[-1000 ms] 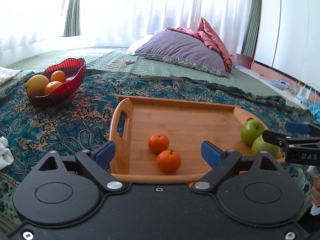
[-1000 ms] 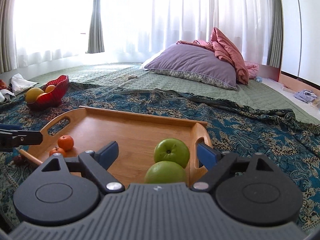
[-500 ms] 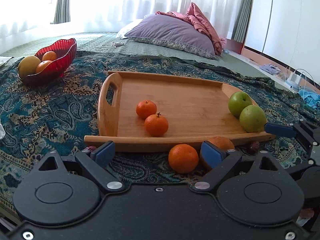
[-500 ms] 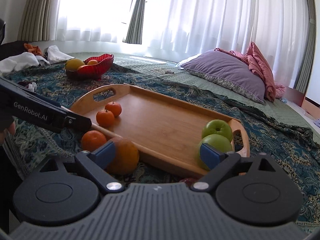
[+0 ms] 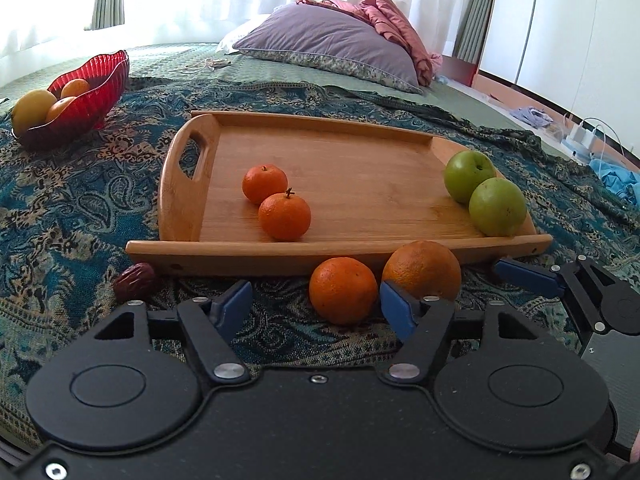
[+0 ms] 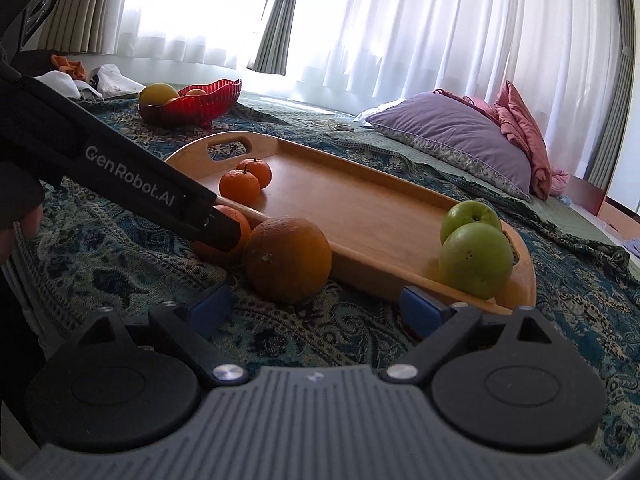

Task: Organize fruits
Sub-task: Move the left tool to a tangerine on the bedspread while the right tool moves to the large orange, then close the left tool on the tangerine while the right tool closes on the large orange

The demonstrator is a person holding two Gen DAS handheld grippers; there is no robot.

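Tray (image 5: 340,160): wooden, with cut-out handles, flat on the patterned blanket (image 5: 80,208); it carries four fruits.
Blanket: teal paisley, spread over the bed under tray, bowl and loose fruit.
Pillow (image 5: 332,44): purple, far behind the tray, a pink cloth (image 5: 392,24) bunched against it.
Bowl (image 5: 76,100): red glass, well apart from the tray on the far left, holding orange and yellow fruit.
Left gripper (image 5: 316,312): jaws wide apart, holding nothing, low over the blanket; the small orange sits just ahead between its blue pads.
Right gripper (image 6: 316,312): jaws wide apart, holding nothing, near the tray's near edge.
Big orange (image 5: 422,270): on the blanket, against the tray's front rim, touching the small orange (image 5: 343,290).
Apples (image 5: 484,196): two green ones, touching, in the tray's right end.
Mandarins (image 5: 276,204): two, touching, left of the tray's middle.
Date (image 5: 134,280): dark red, wrinkled, on the blanket by the tray's near left corner.
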